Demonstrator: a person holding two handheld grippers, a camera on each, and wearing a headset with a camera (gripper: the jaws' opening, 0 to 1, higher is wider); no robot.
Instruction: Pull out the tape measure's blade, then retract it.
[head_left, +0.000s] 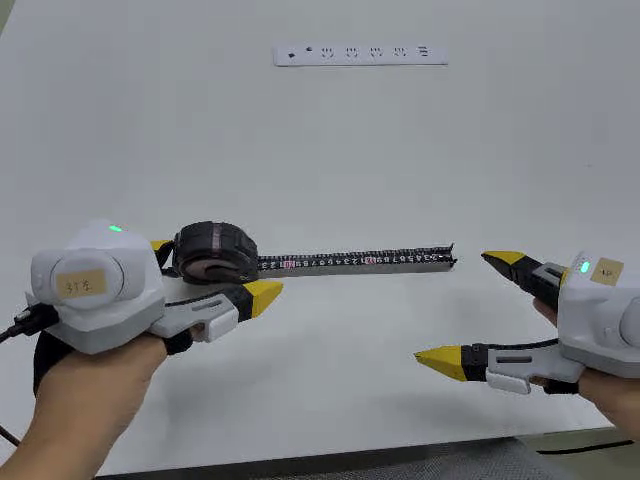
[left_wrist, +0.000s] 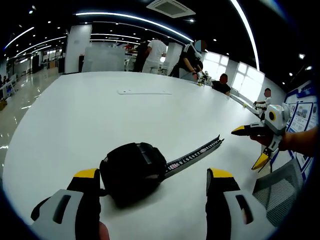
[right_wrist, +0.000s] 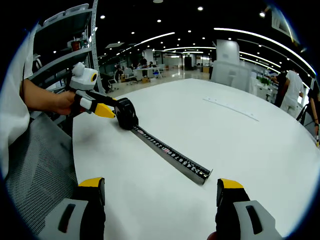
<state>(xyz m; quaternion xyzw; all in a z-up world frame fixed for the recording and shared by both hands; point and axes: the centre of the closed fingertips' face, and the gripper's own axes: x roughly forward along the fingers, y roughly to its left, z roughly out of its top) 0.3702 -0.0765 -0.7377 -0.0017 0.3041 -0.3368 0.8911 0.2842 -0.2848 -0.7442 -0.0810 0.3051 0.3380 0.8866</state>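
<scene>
The black tape measure case (head_left: 212, 252) lies on the white table with its blade (head_left: 360, 262) drawn out to the right and lying flat. The blade's hook end (head_left: 452, 254) is free. My left gripper (head_left: 212, 270) is open, with one jaw on each side of the case (left_wrist: 132, 170); the case sits close to the left jaw. My right gripper (head_left: 470, 308) is open just right of the blade's end and holds nothing. In the right gripper view the blade tip (right_wrist: 202, 175) lies a little ahead of the gripper (right_wrist: 162, 184), between the lines of its jaws.
A white power strip (head_left: 360, 54) lies flat at the far side of the table (head_left: 330, 160). The table's near edge runs just below both hands. Several people stand beyond the far edge in the left gripper view.
</scene>
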